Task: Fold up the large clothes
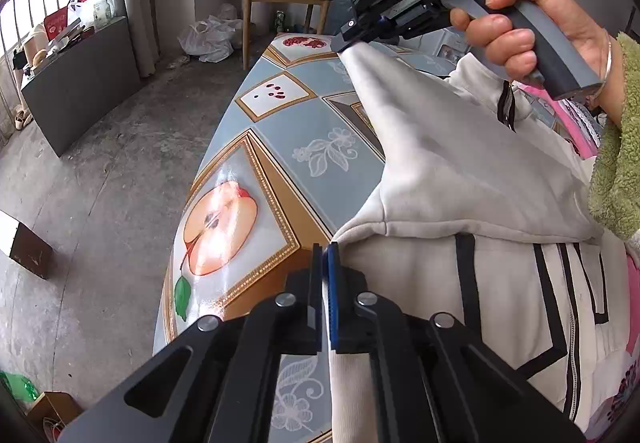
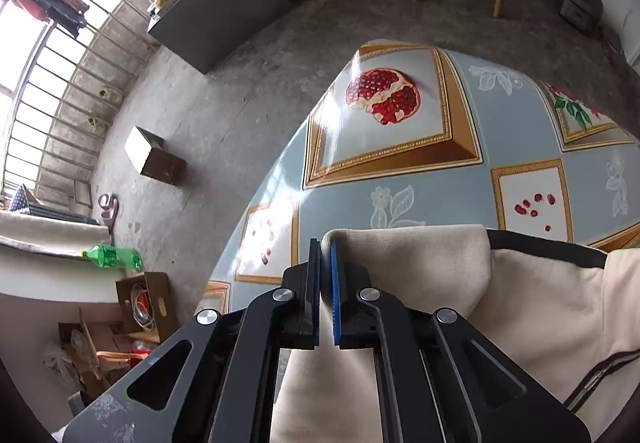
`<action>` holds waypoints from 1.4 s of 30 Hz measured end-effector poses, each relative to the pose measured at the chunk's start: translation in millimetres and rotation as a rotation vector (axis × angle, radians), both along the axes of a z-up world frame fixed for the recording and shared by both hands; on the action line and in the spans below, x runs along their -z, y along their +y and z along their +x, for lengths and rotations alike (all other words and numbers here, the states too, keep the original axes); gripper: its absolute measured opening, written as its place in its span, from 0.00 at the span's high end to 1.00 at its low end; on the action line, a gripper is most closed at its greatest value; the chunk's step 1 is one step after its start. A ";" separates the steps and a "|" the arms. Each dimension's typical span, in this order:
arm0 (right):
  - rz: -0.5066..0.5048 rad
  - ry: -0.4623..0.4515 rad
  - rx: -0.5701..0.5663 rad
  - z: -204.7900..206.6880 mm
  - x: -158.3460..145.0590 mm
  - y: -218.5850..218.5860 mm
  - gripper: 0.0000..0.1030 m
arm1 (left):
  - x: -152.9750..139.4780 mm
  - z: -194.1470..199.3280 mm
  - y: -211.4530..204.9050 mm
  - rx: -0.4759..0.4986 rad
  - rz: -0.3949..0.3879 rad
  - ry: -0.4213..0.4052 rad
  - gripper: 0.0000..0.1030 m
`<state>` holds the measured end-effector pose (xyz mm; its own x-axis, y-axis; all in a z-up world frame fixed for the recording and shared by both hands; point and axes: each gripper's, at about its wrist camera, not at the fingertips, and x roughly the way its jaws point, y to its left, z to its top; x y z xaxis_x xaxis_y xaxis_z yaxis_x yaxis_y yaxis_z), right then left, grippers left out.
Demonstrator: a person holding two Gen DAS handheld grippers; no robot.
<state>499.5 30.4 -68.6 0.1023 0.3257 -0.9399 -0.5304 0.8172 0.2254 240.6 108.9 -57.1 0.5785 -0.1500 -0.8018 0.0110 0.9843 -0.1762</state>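
Both hand-held grippers, left (image 1: 325, 249) and right (image 2: 325, 245), seemingly pinch the cream jacket (image 1: 460, 179) over the table (image 1: 280, 131).

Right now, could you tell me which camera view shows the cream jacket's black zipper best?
The left wrist view: the zipper hangs in plain sight below the right tool, which pinches the jacket. The right wrist view shows only cream fabric with a black band and dark lines at its lower right edge.
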 end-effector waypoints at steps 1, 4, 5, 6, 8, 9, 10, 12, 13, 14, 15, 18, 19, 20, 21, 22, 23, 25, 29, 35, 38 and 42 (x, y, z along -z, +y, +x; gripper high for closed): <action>0.006 -0.011 0.011 1.5 3.4 0.4 0.96 | 0.4 -0.5 1.0 -0.003 -0.004 0.002 0.98; 0.013 -0.032 0.054 5.5 18.2 0.7 0.95 | 1.7 -1.1 3.6 -0.013 -0.003 0.012 1.00; 0.004 -0.054 0.058 5.0 20.5 0.4 0.94 | 3.0 -1.0 4.6 -0.028 0.016 0.021 1.00; -0.007 -0.070 0.063 4.9 21.7 -1.3 0.90 | 4.9 -1.1 7.1 -0.038 0.020 0.028 1.00; 0.026 -0.067 0.089 1.3 9.4 -15.9 0.72 | 4.9 -1.9 13.3 -0.047 -0.004 0.034 0.99; 0.055 -0.072 0.101 -2.3 -2.9 -23.9 0.67 | 3.9 -2.7 15.8 -0.052 -0.006 0.039 0.99; 0.087 -0.099 0.112 -9.0 -21.6 -36.3 0.59 | 1.2 -4.1 18.9 -0.062 -0.005 0.040 0.99; 0.130 -0.158 0.124 -25.1 -57.3 -63.4 0.47 | -6.3 -8.2 25.6 -0.071 -0.033 0.027 0.98; 0.156 -0.197 0.137 -38.8 -77.6 -85.4 0.42 | -10.6 -10.6 28.5 -0.074 -0.049 0.018 0.97; 0.182 -0.231 0.150 -54.1 -95.2 -110.0 0.37 | -15.7 -13.2 30.8 -0.074 -0.065 0.004 0.97; 0.199 -0.258 0.174 -70.8 -109.6 -138.3 0.35 | -20.8 -15.6 31.6 -0.070 -0.075 -0.010 0.97; 0.188 -0.308 0.292 -120.6 -130.2 -229.8 0.34 | -34.0 -20.1 26.7 -0.036 -0.082 -0.033 0.92; 0.175 -0.311 0.342 -133.9 -129.2 -258.1 0.34 | -37.8 -20.9 23.2 -0.025 -0.079 -0.037 0.86; 0.155 -0.307 0.406 -148.0 -124.8 -288.1 0.34 | -41.1 -21.6 19.2 -0.014 -0.073 -0.040 0.83; 0.134 -0.290 0.469 -160.7 -114.5 -315.9 0.34 | -44.2 -22.0 14.2 -0.001 -0.070 -0.044 0.79; 0.119 -0.268 0.526 -170.4 -105.3 -338.1 0.34 | -46.1 -22.1 9.7 0.010 -0.071 -0.048 0.73; 0.117 -0.237 0.580 -179.7 -92.7 -360.5 0.33 | -47.7 -21.7 4.9 0.019 -0.070 -0.052 0.70; 0.129 -0.160 0.677 -193.2 -64.0 -393.3 0.35 | -48.9 -20.9 -6.0 0.026 -0.059 -0.057 0.50; 0.123 -0.097 0.753 -203.7 -19.9 -413.8 0.45 | -46.5 -4.4 -26.7 0.043 -0.046 -0.034 0.25; 0.137 -0.078 0.781 -187.1 6.0 -413.2 0.62 | -38.2 45.2 -64.6 0.088 0.039 0.024 0.18; 0.094 -0.090 0.767 -181.1 14.0 -415.3 0.91 | -32.0 65.1 -78.6 0.088 0.076 0.034 0.18; 0.107 -0.133 0.758 -178.8 1.9 -419.9 0.96 | -23.4 82.7 -89.9 0.083 0.096 0.048 0.18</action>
<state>320.7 -389.4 -70.5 0.4435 0.2098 -0.8714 0.1369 0.9450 0.2972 323.3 19.0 -33.7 0.5283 -0.1175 -0.8409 0.0872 0.9926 -0.0840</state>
